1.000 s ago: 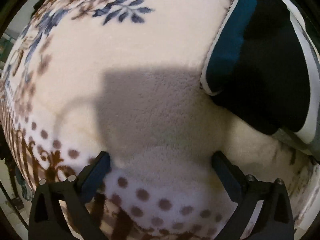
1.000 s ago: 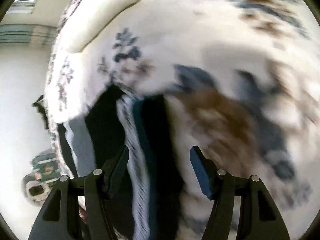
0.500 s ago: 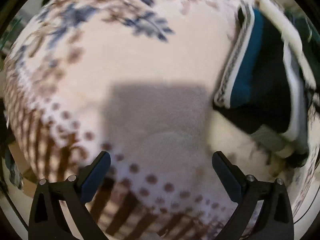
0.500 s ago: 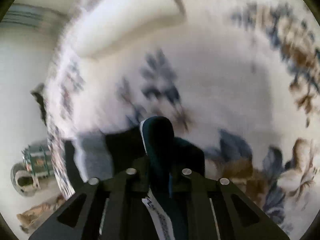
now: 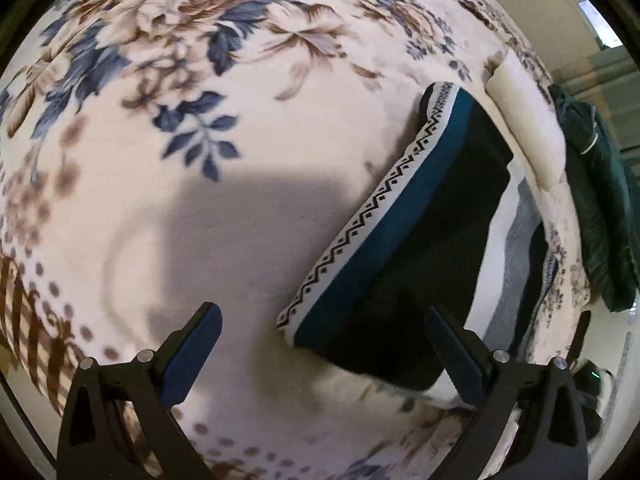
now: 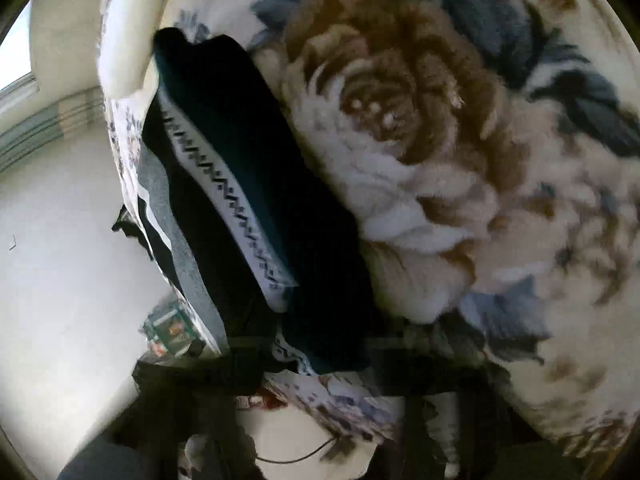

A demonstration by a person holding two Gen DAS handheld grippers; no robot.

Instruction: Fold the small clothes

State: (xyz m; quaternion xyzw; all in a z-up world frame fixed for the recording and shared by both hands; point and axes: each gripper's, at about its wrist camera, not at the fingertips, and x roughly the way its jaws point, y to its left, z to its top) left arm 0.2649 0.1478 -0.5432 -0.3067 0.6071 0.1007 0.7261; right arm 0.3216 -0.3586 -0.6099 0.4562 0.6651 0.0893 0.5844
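**Right gripper pinching the dark garment on the floral blanket**

The left gripper hangs wide open, gripping nothing, above the floral blanket. The right gripper, badly blurred, has just closed on the near edge of the dark teal garment with zigzag trim, which lies folded at the blanket's left side.
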